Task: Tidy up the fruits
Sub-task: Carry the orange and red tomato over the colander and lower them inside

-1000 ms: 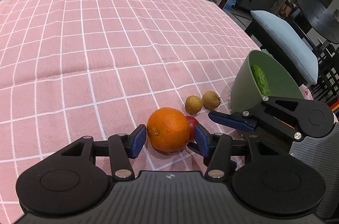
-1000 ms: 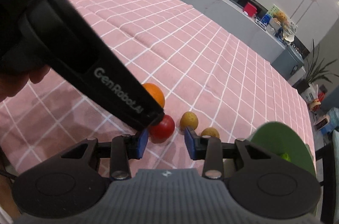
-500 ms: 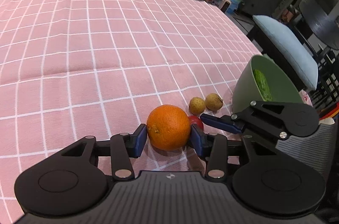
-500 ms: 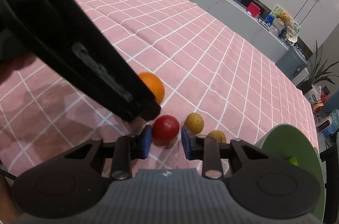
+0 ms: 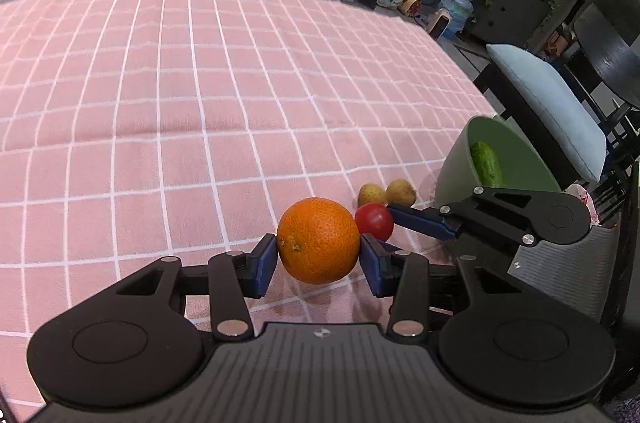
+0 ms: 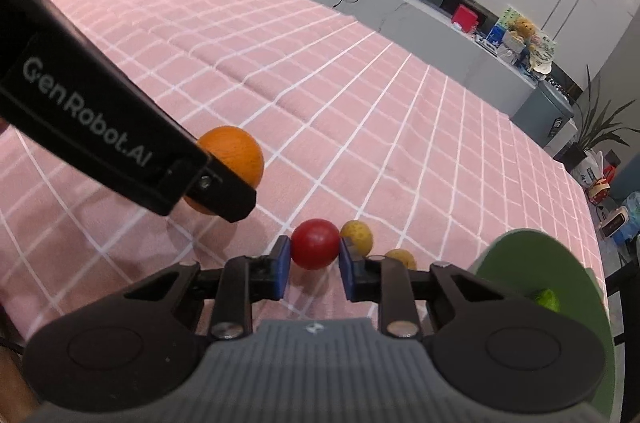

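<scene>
The left gripper [image 5: 319,260] now pinches the orange [image 5: 318,241] between its two blue pads; a second ago those pads stood apart on either side of the fruit, and they have closed onto it since. The orange now seems to hang just above the pink checked tablecloth [image 5: 200,111], with a soft shadow beneath it, where earlier it rested on the cloth, so the lift looks to have begun. The right gripper [image 6: 313,267] has likewise closed in the past second and now clamps the small red fruit [image 6: 315,243], which was earlier lying loose off its left pad; whether this fruit has left the cloth cannot be told. Just beyond the red fruit, two small yellow-brown fruits [image 6: 357,232] lie on the cloth side by side, untouched; in the right wrist view the nearer one sits right against the gripper's right pad. Further out to the right stands the green bowl [image 5: 516,159], tipped toward the cameras, with a cucumber [image 5: 486,165] already inside. With both grippers holding fruit, the picking step appears finished, and the likely next step is to carry each piece to the bowl; the two arms are close together and could bump as they move.
</scene>
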`<state>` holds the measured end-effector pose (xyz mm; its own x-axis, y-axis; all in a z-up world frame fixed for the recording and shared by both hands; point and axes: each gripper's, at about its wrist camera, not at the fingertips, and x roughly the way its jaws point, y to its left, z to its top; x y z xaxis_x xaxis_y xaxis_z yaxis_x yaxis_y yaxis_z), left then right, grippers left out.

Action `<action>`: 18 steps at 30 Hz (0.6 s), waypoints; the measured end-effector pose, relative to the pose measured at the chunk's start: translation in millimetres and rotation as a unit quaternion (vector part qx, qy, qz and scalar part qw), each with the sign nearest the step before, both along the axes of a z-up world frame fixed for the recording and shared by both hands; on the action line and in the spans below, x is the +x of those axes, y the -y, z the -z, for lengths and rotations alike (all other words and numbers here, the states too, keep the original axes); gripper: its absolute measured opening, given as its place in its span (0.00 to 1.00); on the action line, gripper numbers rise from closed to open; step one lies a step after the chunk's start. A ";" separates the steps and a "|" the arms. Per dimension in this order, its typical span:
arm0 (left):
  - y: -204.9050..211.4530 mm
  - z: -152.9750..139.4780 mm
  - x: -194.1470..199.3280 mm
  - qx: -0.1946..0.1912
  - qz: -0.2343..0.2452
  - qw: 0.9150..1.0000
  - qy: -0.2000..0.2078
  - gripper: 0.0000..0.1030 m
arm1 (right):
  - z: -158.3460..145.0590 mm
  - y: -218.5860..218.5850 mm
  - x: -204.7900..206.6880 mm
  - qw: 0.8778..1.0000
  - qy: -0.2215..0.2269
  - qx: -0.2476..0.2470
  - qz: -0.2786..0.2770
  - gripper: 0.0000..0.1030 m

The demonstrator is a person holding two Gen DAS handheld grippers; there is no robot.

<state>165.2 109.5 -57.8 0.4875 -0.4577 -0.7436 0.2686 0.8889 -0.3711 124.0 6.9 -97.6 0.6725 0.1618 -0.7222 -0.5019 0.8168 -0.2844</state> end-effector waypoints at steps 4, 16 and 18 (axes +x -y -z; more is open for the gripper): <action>4.5 -19.1 -6.3 0.002 -0.008 1.000 0.016 0.49 | -22.5 8.2 -9.4 0.999 0.022 0.026 0.010 0.21; 72.3 -72.8 -13.8 0.010 0.050 0.996 0.075 0.49 | -102.1 89.0 -28.9 0.986 0.083 0.109 0.092 0.21; 88.8 -77.2 -12.6 0.017 0.066 0.994 0.080 0.49 | -109.1 108.2 -31.8 0.985 0.080 0.114 0.105 0.21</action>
